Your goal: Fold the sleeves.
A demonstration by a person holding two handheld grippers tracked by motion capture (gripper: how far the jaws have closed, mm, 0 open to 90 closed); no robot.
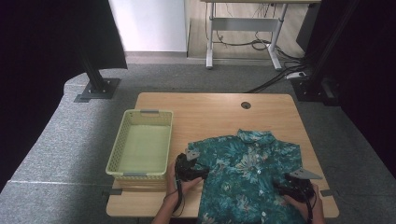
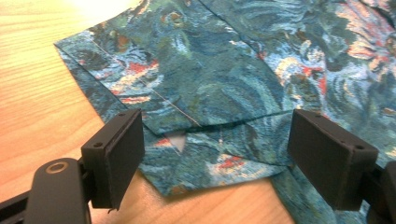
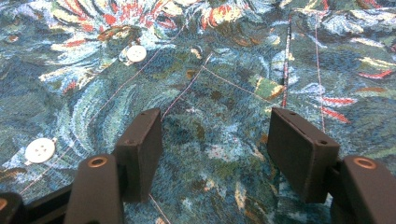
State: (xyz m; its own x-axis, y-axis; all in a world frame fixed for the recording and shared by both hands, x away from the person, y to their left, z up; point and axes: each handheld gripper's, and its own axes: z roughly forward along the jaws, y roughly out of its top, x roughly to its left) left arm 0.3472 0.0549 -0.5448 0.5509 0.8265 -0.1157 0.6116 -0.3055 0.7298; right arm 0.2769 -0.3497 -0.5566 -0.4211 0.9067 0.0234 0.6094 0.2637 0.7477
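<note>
Wooden surface [image 1: 219, 112], light grain, bare along the far edge.

Teal floral shirt [image 1: 247, 172] spread flat, front up, buttoned, on the near right part of the surface; collar toward the far edge, hem running off the near edge. Long axis near-to-far.

Pale yellow-green basket [image 1: 163, 135] left of the shirt, just beside its left sleeve, nothing inside.

Left gripper [image 1: 192, 172] at the shirt's left side, below the sleeve. Left gripper view: jaws spread wide, pinching nothing; sleeve hem and side edge of the shirt [image 2: 219, 88] directly ahead, between and just beyond the pads, cloth lying flat on the wood. Folded corner of fabric closest to the gap.

Right gripper [image 1: 293, 189] low on the shirt's right side. Right gripper view: jaws spread, nothing pinched, hovering over the front panel [image 3: 210, 93]; two white buttons [image 3: 136, 53] off to the left of the jaws, a vertical seam off to the right.

Judgement: a grasp at both sides, likely for a fold. Left gripper the nearer to a free edge; right gripper over mid-cloth, needing to go outward to reach an edge.
</note>
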